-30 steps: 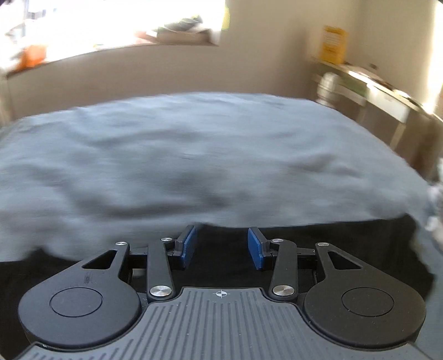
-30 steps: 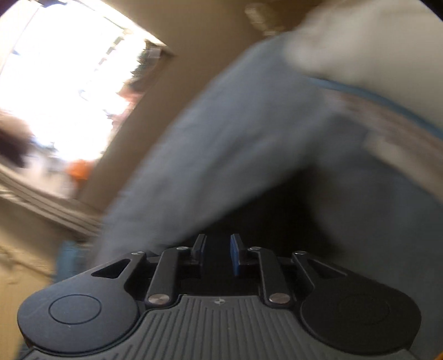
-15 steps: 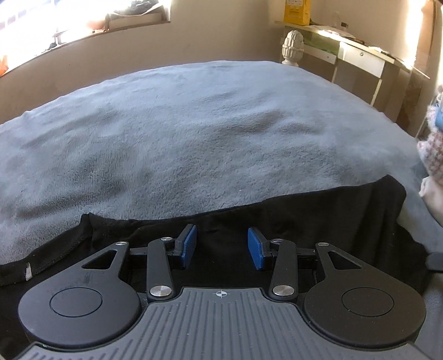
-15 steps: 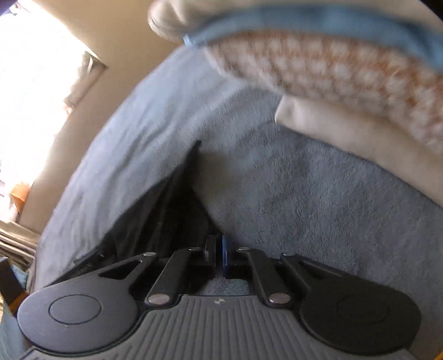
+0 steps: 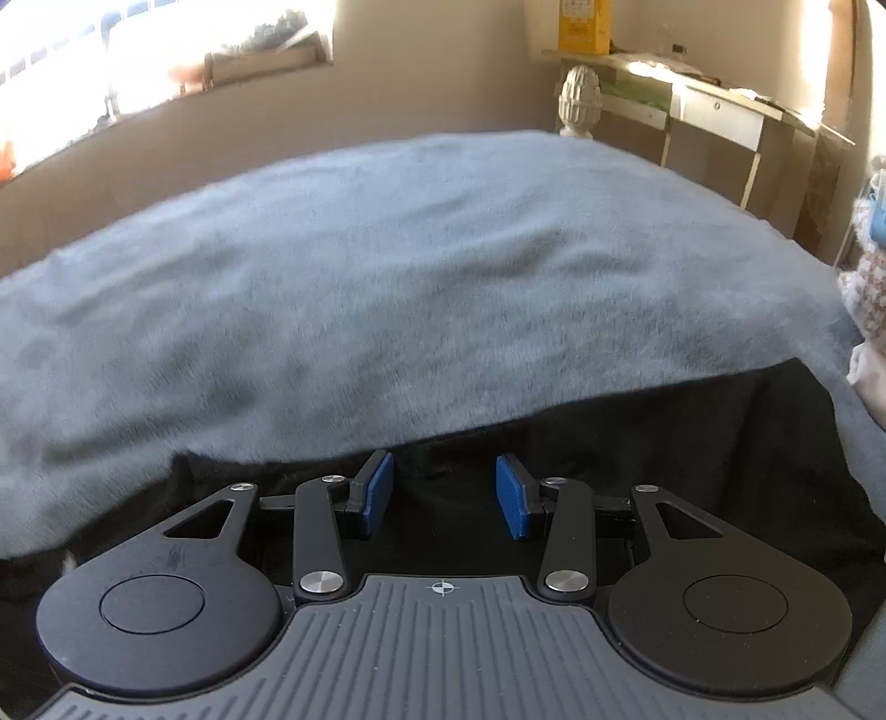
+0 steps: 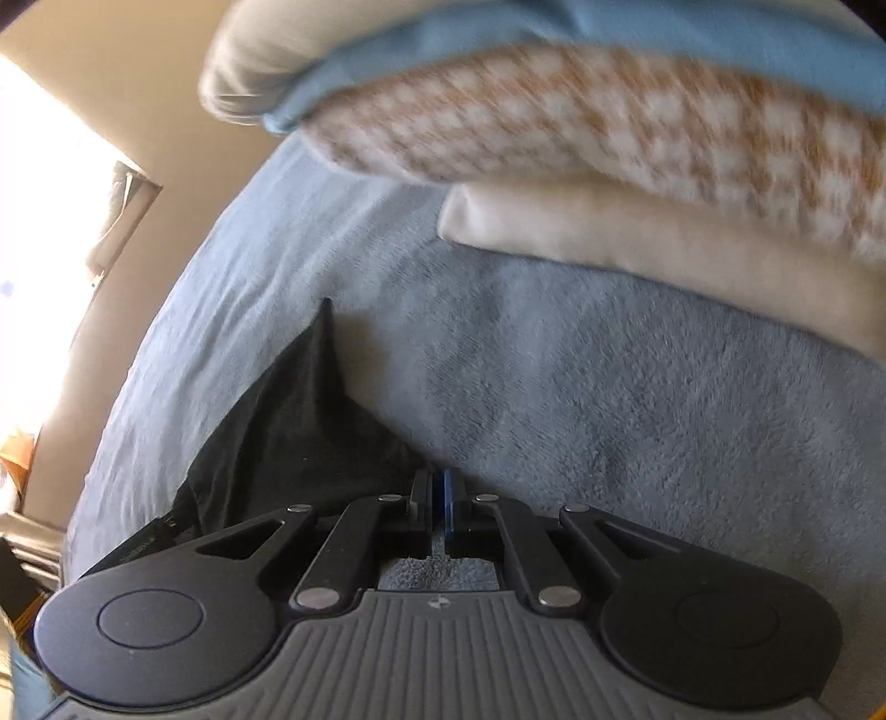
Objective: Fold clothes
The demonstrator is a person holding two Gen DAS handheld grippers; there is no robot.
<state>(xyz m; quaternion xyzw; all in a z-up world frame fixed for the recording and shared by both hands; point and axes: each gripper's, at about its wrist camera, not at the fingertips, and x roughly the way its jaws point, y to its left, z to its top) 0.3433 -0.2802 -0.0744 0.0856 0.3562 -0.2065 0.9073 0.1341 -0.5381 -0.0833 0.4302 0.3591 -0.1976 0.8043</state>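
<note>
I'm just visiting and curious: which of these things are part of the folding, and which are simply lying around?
Part of the job:
black garment
left gripper, open above it
right gripper, shut at its edge
grey blanket underneath

Lying about:
stack of folded clothes
desk
yellow box
white ornament

place: I read this as a home bedroom | bed: grey-blue fleece blanket [image 5: 421, 266] covers it | stack: folded textiles [image 6: 637, 144] lie on the blanket | wall: sunlit window sill [image 5: 166, 83] | corner: side table [image 5: 703, 105] with a white carved ornament [image 5: 578, 99]
</note>
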